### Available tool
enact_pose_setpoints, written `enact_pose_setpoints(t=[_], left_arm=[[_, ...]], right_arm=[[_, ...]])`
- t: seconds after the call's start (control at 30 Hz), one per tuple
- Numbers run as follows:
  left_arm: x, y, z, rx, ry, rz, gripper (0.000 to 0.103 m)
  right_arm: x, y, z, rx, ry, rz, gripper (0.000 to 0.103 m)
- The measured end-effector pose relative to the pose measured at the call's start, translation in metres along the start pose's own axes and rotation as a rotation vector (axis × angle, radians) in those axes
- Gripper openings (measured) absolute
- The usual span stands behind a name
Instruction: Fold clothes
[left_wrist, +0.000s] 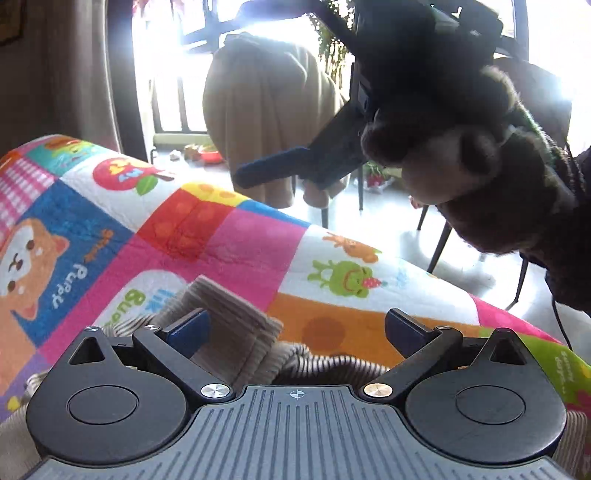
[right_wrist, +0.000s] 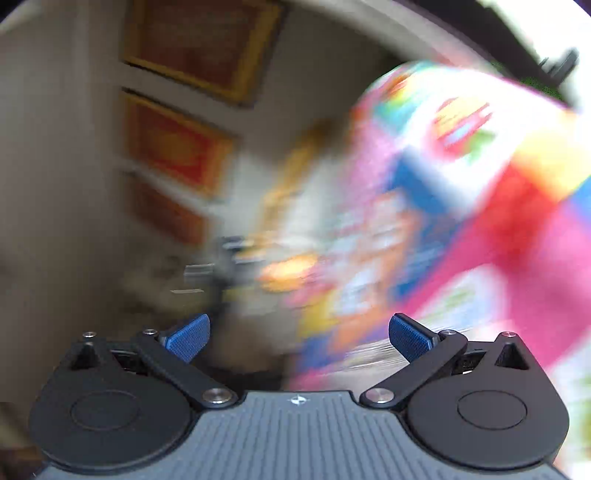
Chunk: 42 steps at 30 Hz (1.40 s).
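Note:
A beige ribbed garment (left_wrist: 236, 339) lies bunched on a bright cartoon-print quilt (left_wrist: 229, 236), right under my left gripper (left_wrist: 297, 332). That gripper is open, its blue pads spread wide, and a fold of the ribbed cloth rises between them without being pinched. In the left wrist view the right gripper (left_wrist: 258, 173) hangs in the air above the quilt, held by a hand in a dark fuzzy sleeve (left_wrist: 480, 166). The right wrist view is badly motion-blurred: my right gripper (right_wrist: 299, 338) is open with nothing between its pads, and the quilt (right_wrist: 461, 221) smears past on the right.
Beyond the quilt's far edge stands a chair draped in tan cloth (left_wrist: 269, 110) before a bright window, with dark chair legs (left_wrist: 439, 243) on a pale floor. Framed red pictures (right_wrist: 177, 144) hang on a wall in the right wrist view.

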<state>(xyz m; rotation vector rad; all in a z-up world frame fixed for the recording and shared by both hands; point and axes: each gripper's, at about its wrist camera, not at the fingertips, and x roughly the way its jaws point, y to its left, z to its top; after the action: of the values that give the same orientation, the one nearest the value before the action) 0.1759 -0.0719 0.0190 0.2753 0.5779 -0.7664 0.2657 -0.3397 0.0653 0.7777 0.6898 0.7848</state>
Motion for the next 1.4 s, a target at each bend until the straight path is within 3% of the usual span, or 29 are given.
enact_pose_setpoints(t=[0.07,0.13,0.3,0.4,0.47,0.57,0.6,0.67,0.73,0.83,0.93,1.17,1.27,1.4], left_arm=[[-0.028,0.006,-0.014,-0.021,-0.005,0.033,0.103],[-0.049,0.024,-0.022,-0.089,-0.011,0.068,0.103],[-0.077,0.081,-0.046,-0.314,0.011,0.159,0.103],[-0.093,0.113,-0.061,-0.448,0.026,0.227,0.103],[-0.108,0.137,-0.076,-0.548,0.015,0.220,0.103],[-0.120,0.165,-0.099,-0.690,0.021,0.183,0.103],[-0.117,0.174,-0.106,-0.747,0.029,0.152,0.103],[-0.110,0.190,-0.118,-0.857,0.042,0.087,0.103],[-0.101,0.197,-0.124,-0.935,0.038,0.026,0.103],[-0.087,0.205,-0.127,-1.020,0.022,-0.042,0.103],[-0.078,0.212,-0.122,-1.047,0.022,-0.053,0.103],[-0.074,0.217,-0.118,-1.034,0.033,-0.102,0.103],[-0.087,0.210,-0.126,-0.981,0.094,-0.090,0.103],[-0.081,0.206,-0.125,-0.960,0.081,-0.094,0.103]], right_arm=[[-0.001,0.013,-0.010,-0.177,-0.033,-0.274,0.103],[0.009,0.024,-0.028,-0.355,-0.028,-0.472,0.103],[0.056,0.036,-0.063,-0.543,0.100,-0.584,0.103],[0.078,0.025,-0.079,-0.702,0.186,-0.786,0.103],[0.077,0.006,-0.080,-0.725,0.196,-0.840,0.103],[0.061,-0.003,-0.069,-0.581,0.155,-0.845,0.103],[0.053,-0.003,-0.063,-0.513,0.144,-0.779,0.103],[0.048,-0.013,-0.049,-0.306,0.176,-0.555,0.103],[0.053,-0.024,-0.041,-0.150,0.225,-0.439,0.103],[0.073,-0.033,-0.038,-0.117,0.278,-0.423,0.103],[0.091,-0.031,-0.038,-0.130,0.302,-0.386,0.103],[0.131,-0.025,-0.039,-0.159,0.357,-0.299,0.103],[0.124,-0.029,-0.038,-0.147,0.366,-0.266,0.103],[0.122,-0.030,-0.039,-0.164,0.368,-0.270,0.103]])
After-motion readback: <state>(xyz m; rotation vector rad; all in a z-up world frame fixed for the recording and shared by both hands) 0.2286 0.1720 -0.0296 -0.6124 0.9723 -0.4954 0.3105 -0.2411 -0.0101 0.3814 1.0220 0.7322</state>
